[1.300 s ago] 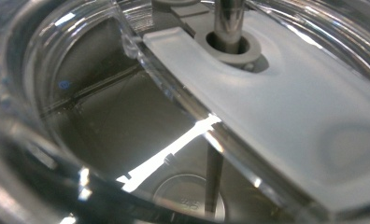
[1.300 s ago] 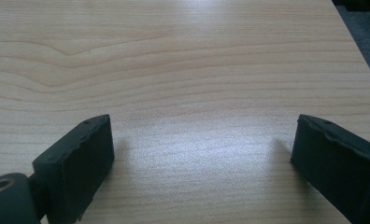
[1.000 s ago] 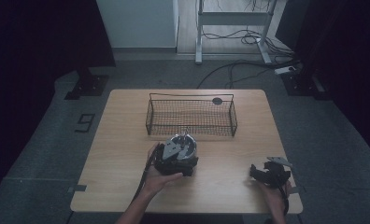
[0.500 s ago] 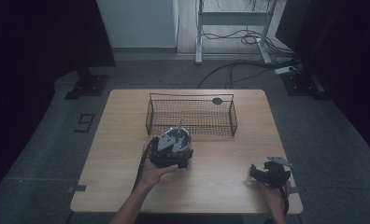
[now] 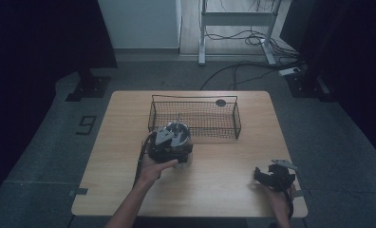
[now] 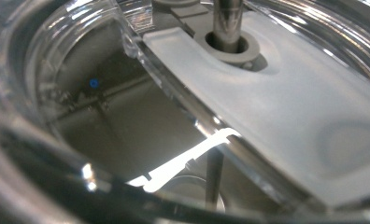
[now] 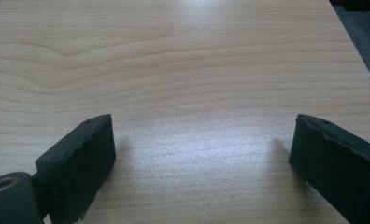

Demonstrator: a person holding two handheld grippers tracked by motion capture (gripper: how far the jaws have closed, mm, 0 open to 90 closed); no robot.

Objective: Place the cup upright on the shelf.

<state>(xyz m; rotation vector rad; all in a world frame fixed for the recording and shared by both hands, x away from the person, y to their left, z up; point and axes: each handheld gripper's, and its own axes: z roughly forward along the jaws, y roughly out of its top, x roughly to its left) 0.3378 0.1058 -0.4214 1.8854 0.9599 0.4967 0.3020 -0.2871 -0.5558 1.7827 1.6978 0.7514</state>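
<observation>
My left gripper [image 5: 170, 142] is held in a hand just in front of the black wire basket [image 5: 194, 118], its grey plate facing up. Its camera is pressed close to a clear round container [image 6: 57, 70] with a frosted white flap [image 6: 286, 107] and a metal rod [image 6: 227, 18] through it. The jaws are hidden, so I cannot tell whether they grip anything. My right gripper [image 5: 274, 176] rests low at the table's front right. In the right gripper view it [image 7: 202, 135] stands open over bare wood, with nothing between the jaws.
The wire basket stands at the back middle of the wooden table [image 5: 224, 156]. A small black round spot [image 5: 220, 102] lies behind it. Cables and a metal stand [image 5: 238, 19] are on the floor beyond the table.
The left hand has carried its gripper a little left and farther from the person, closer to the basket. The right gripper has stayed where it was.
</observation>
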